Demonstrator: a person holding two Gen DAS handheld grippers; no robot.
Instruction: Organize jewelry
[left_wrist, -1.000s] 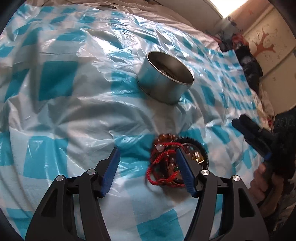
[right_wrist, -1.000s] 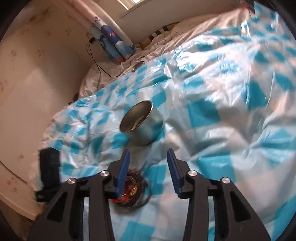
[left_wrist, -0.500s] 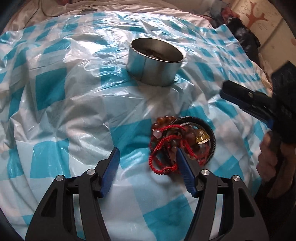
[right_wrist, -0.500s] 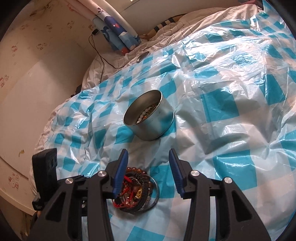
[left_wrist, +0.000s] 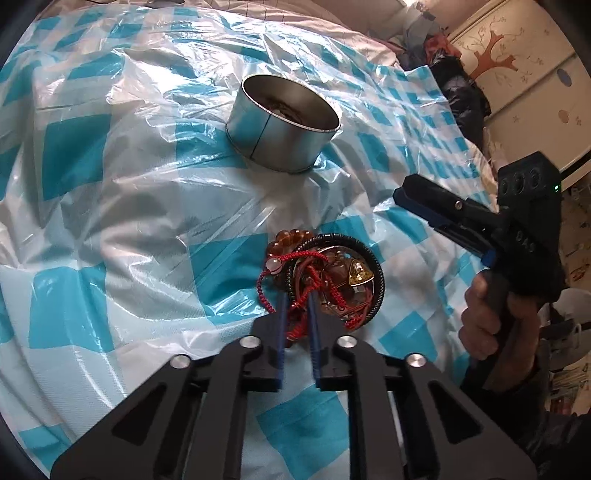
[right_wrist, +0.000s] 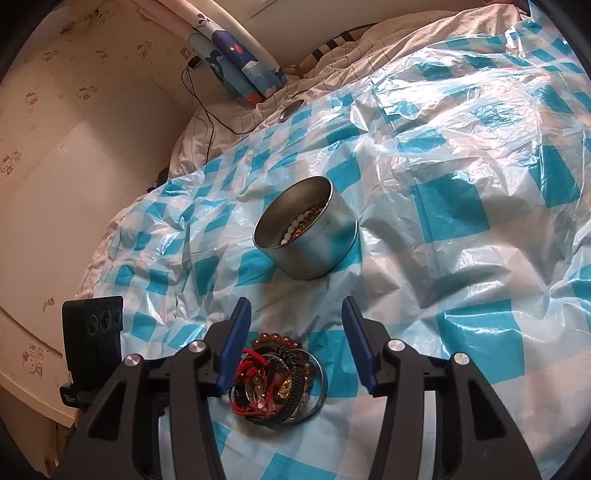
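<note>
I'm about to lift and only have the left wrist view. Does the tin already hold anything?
Observer: Yes. The right wrist view shows pale beads inside the tin.
Operator: Is the right gripper open?
Observer: The right gripper is open and its jaws have just been opening. The jewelry pile shows between its fingers, not pinched.
Operator: Where's the red cord from there?
Observer: The red cord lies beside that gripper's left finger.

The left gripper (left_wrist: 296, 317) has just snapped its blue fingers (left_wrist: 281, 325) together on the red braided cord bracelet (left_wrist: 295, 295); the right gripper (right_wrist: 295, 347) has opened wider over the pile.
</note>
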